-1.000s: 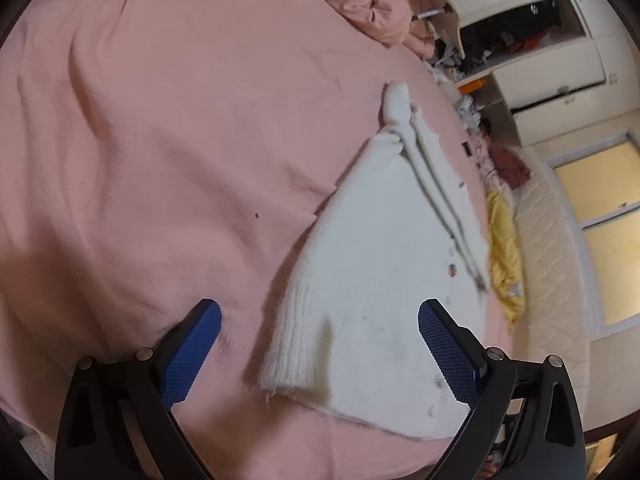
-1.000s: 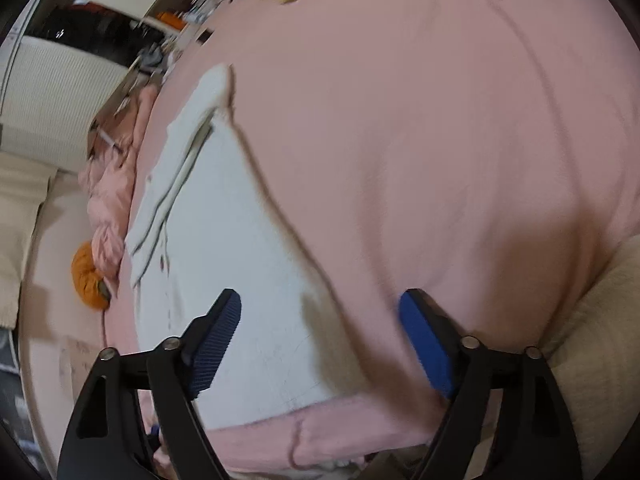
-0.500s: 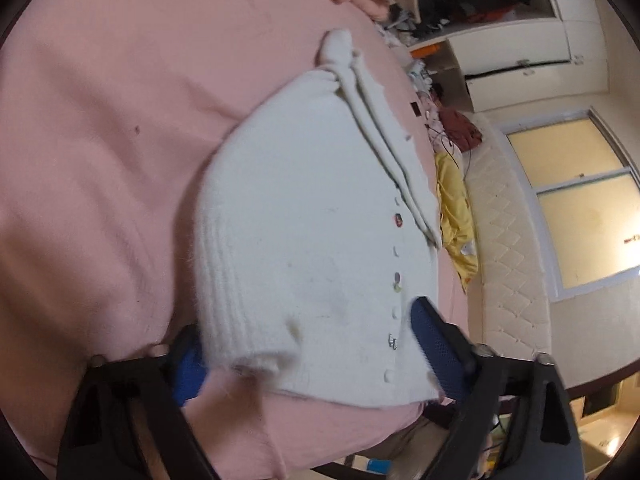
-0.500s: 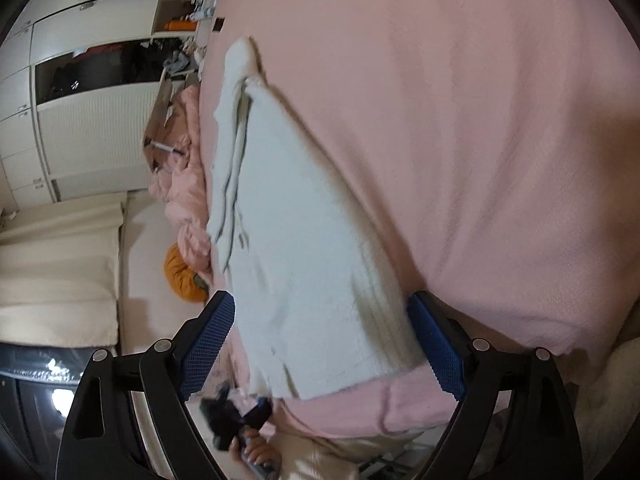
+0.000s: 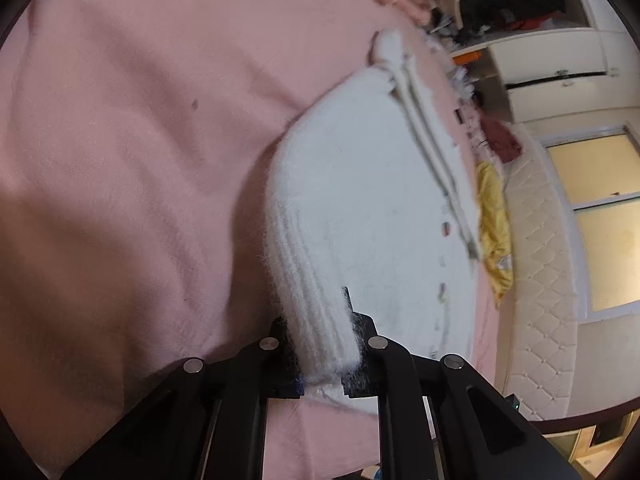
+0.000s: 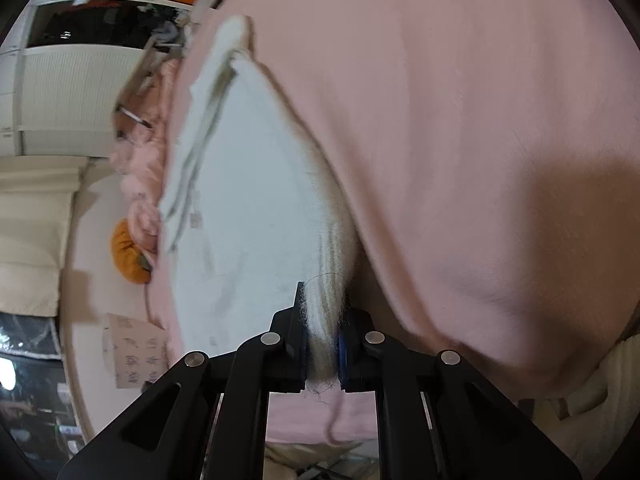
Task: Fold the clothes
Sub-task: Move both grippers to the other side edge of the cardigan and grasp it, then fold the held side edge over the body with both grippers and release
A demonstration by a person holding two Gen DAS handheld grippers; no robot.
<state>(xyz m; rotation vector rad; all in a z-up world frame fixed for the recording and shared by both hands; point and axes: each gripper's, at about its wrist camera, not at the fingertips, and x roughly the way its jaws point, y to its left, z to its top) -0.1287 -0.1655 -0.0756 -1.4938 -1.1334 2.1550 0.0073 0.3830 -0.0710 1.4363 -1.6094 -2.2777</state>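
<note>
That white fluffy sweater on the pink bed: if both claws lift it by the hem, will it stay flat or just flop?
Probably flop. The sweater is soft knit; its hem bunches where the left claw and right claw pinch it, so the middle should sag. It looks light. The fuzzy pile should resist slipping, though loose sleeves may dangle.

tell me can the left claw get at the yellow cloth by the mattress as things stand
Probably not: the left claw is shut on the white cardigan's hem, and the yellow cloth lies beyond the cardigan, off the bed's far edge.
</note>
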